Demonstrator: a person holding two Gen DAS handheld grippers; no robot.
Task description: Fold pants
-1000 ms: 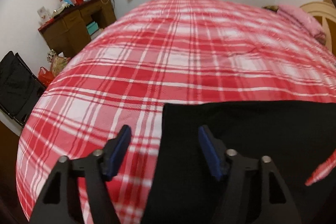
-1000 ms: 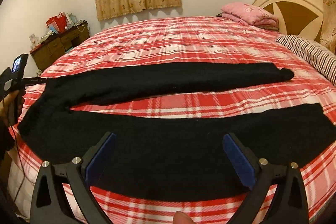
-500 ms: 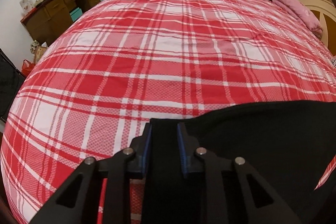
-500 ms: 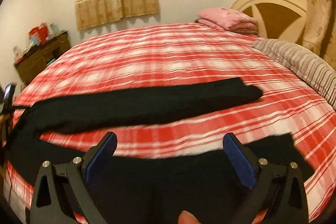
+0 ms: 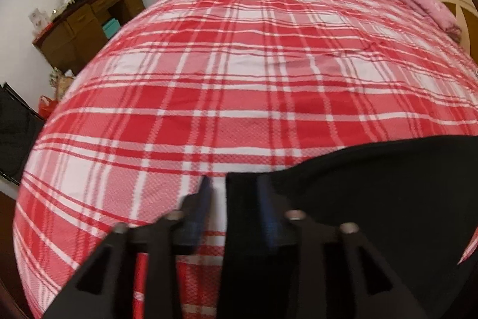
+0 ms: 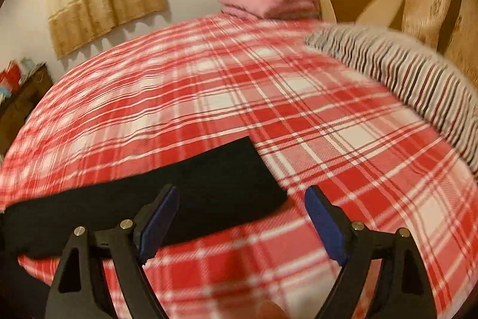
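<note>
Left gripper (image 5: pixel 234 199) reopened beside pants (image 5: pixel 373 199) corner, right gripper (image 6: pixel 240 217) spread, shifted toward leg end, striped pillow (image 6: pixel 403 79) only there

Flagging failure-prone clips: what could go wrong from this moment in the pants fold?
Left tool straddles only the pants corner, with bedspread showing beside one pad: the fabric may slip out. Right tool is open over the leg end; motion blur suggests a rushed, missed grasp.
</note>
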